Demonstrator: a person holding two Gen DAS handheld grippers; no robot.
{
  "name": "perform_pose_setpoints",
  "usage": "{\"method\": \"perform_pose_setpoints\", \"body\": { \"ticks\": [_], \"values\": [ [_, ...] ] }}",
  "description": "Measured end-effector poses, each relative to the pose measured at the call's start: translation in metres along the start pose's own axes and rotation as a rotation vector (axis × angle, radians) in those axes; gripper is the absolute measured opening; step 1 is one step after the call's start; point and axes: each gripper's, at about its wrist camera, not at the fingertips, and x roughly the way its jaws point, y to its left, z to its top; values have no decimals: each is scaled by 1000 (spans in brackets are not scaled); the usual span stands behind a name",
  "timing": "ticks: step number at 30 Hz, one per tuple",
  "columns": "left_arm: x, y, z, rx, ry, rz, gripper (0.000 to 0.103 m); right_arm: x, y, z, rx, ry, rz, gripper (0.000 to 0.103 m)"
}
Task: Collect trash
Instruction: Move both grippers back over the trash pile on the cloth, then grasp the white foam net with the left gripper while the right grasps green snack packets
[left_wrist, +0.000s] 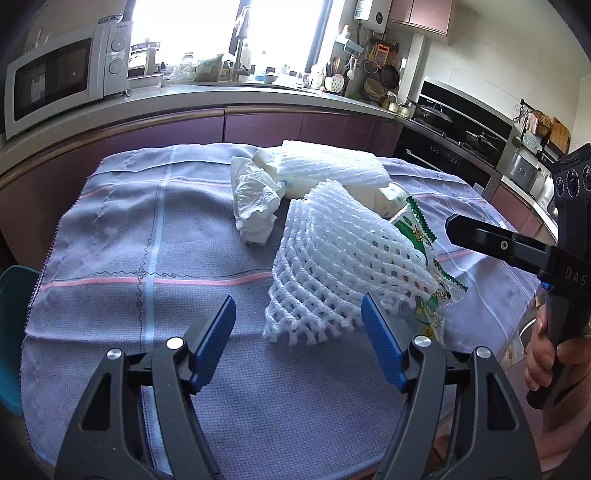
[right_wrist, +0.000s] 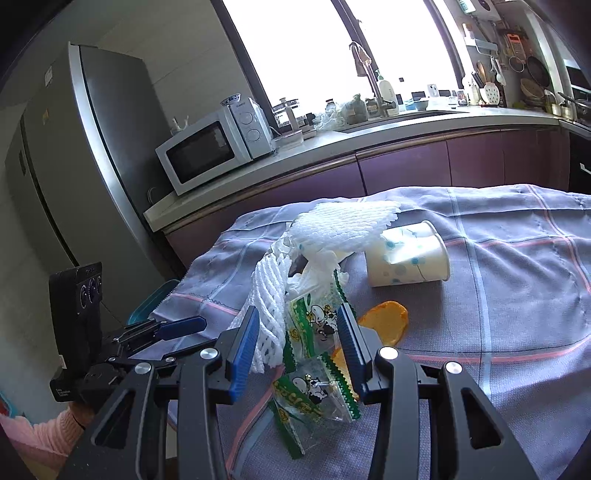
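A grey-lilac checked cloth with pink and pale blue stripes (left_wrist: 122, 236) is covering the table, and a purple-fronted kitchen counter (left_wrist: 258, 122) is running behind it. A tall grey fridge (right_wrist: 74, 155) is standing at the counter's end in the right wrist view, with a white microwave oven (right_wrist: 214, 144) sitting on the worktop beside it.

The trash is lying heaped on the cloth. A white foam fruit net with open mesh (left_wrist: 343, 258) is fanning out nearest the left gripper (left_wrist: 299, 332), and a second, flatter white foam net (left_wrist: 332, 166) is resting across the pile behind it. A crumpled white tissue (left_wrist: 255, 199) is lying to their left. A white paper cup with teal dots (right_wrist: 410, 254) is lying on its side, its mouth facing right in the right wrist view, partly under the flat net. An orange peel piece (right_wrist: 384, 321) is lying just in front of the cup. Clear snack wrappers with green zigzag edges and a cartoon cow (right_wrist: 314, 391) are lying beside the open net.

The left gripper's blue-padded jaws are standing wide over bare cloth, with the net's edge just beside the right-hand pad and nothing gripped. The right gripper (right_wrist: 299, 343) is holding its jaws at a middling gap; a wrapper and the net's end are sitting between the pads, but whether the pads are pressing on them cannot be told. A hand in a pink sleeve (right_wrist: 55, 424) is holding the left gripper.
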Motion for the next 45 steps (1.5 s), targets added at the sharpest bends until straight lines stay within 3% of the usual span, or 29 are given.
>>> {"method": "perform_pose_setpoints", "body": {
  "ticks": [13,22,24,27,35,41,45],
  "values": [
    [33,-5,9,-16,83,-52,69,0,-19,-13,46,25,-5,42],
    [42,-7,8,-8,107,-66,51,2,-29,-28,58,74,1,48],
    [43,-9,7,1,111,-59,39,4,-30,-32,62,87,7,48],
    [41,-13,6,12,111,-49,31,7,-29,-38,66,107,20,48],
    [29,-17,0,29,86,-26,22,8,-28,-46,77,134,50,48],
    [11,-16,-4,35,49,-13,19,5,-29,-50,81,144,67,25],
    [0,-15,-6,40,28,-6,19,2,-26,-50,75,141,79,23]
  ]
}}
